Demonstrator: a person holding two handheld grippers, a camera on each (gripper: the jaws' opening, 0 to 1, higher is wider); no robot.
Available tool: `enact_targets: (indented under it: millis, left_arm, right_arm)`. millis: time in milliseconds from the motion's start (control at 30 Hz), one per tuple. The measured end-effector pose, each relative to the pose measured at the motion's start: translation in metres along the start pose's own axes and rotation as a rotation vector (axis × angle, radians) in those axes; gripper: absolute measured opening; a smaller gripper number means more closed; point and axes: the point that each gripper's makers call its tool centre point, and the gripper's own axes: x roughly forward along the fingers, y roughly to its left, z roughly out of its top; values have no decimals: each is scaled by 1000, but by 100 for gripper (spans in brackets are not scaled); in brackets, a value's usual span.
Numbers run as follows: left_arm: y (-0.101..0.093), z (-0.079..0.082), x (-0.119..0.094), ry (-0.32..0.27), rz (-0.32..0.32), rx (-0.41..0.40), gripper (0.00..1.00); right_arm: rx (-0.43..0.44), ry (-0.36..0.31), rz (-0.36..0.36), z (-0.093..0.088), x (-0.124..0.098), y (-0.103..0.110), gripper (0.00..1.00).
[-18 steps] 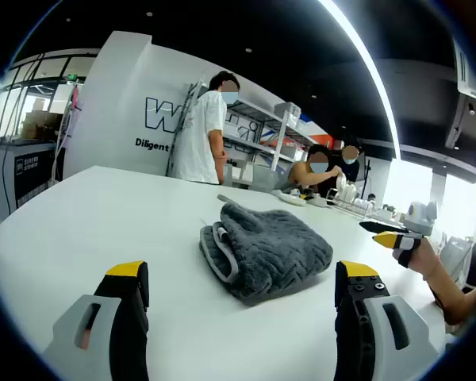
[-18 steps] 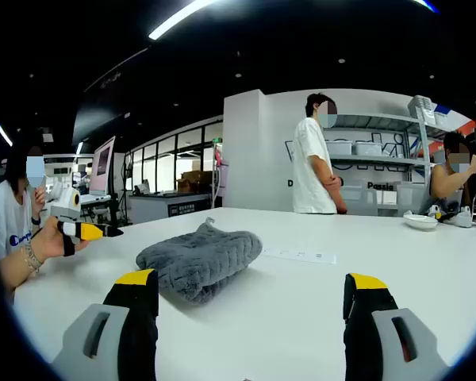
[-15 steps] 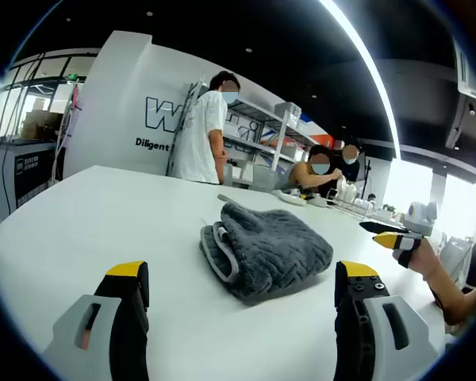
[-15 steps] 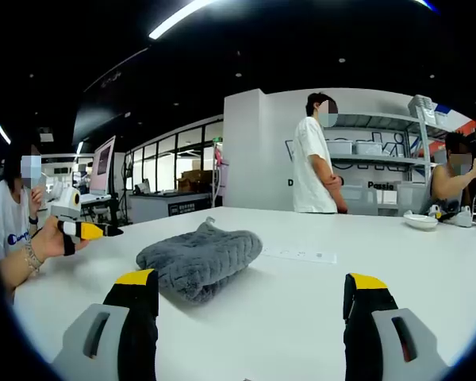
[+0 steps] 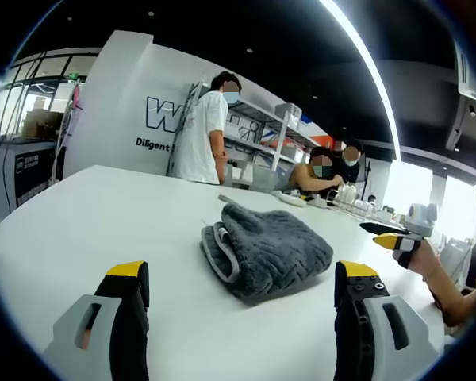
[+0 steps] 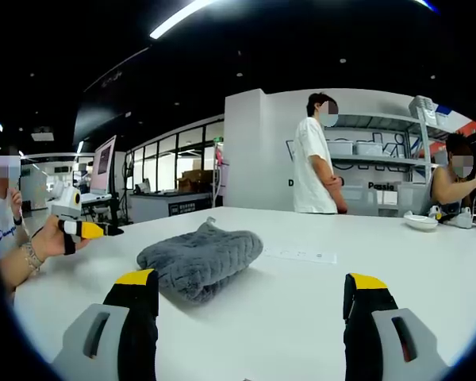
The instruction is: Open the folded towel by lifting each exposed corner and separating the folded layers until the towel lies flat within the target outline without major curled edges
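The grey towel (image 5: 266, 250) lies folded mid-bench (image 5: 103, 222), untouched. Left gripper (image 5: 242, 298) and right gripper (image 6: 254, 305) hover apart from it, fingers spread wide and empty. Pinching several thick layers together would likely drag the whole bundle instead of opening it.

Grey towel (image 5: 266, 255) with wavy ribbing on a white table (image 5: 79, 214); gripper (image 5: 242, 305) jaws black, yellow-tipped.

A white table (image 5: 79, 214) fronts metal shelving (image 6: 381, 163). A person in a white T-shirt (image 6: 312, 167) stands nearby; others sit beside what may be a bowl (image 6: 421, 221).
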Motion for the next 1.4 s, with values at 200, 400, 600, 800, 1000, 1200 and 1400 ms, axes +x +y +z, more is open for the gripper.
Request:
enact_targets:
  millis: [200, 400, 600, 800, 1000, 1200, 1400]
  left_arm:
    - [10, 5, 4, 2, -8, -10, 96]
    - [12, 8, 4, -1, -9, -9, 96]
    - [15, 11, 5, -6, -10, -12, 96]
    - [18, 13, 6, -11, -10, -14, 96]
    - [18, 15, 7, -16, -11, -13, 96]
    - [-30, -2, -9, -34, -34, 2, 96]
    - [-27, -1, -12, -21, -37, -43, 96]
  right_arm:
    - [-1, 2, 0, 0, 0, 0, 100]
    - [1, 4, -1, 0, 0, -1, 100]
    - [6, 3, 1, 0, 0, -1, 100]
    - [8, 4, 6, -1, 0, 0, 100]
    - [6, -2, 12, 1, 0, 2, 96]
    - [-39, 5, 15, 1, 3, 3, 92]
    - [-25, -3, 22, 4, 7, -4, 86]
